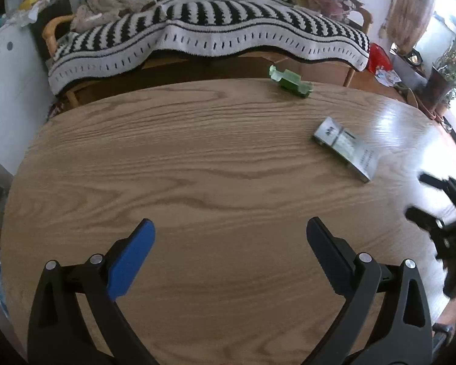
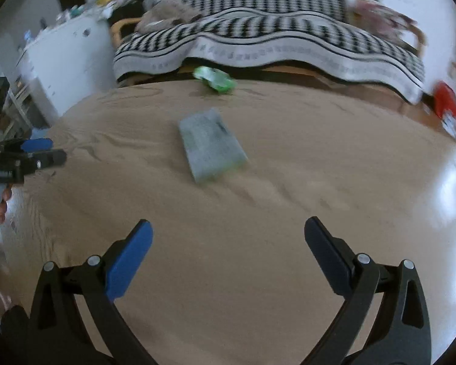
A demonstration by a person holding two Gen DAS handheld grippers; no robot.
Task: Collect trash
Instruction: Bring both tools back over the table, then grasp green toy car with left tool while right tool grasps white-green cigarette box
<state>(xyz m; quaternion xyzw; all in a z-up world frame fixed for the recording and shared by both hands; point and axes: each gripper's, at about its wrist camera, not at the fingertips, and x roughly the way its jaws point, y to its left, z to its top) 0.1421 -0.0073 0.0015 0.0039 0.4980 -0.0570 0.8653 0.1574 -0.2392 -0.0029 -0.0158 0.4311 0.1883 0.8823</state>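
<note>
Left gripper (image 1: 229,228): jaws spread wide, nothing between them, above the near part of the wooden table (image 1: 197,164). Right gripper (image 2: 228,228): likewise spread wide and empty, over the table's near edge; this view is motion-blurred.

Landmark: grey flat box (image 2: 211,144), lying flat on the table top.
- Both grippers sit nearer the cameras than the box and well apart from it, touching nothing.
- In the left wrist view the box lies to the right of centre; the right gripper shows as a dark blur beyond its near-right end.
- In the right wrist view the left gripper appears far to the left of the box, with fingers (image 2: 1,205) of a hand at the frame edge.
- Green wrapper (image 1: 290,82): beyond the box, at the table's far edge. Apart from the box.
- Farther still, behind the wrapper: sofa under a black-and-white striped blanket (image 1: 215,27).
</note>
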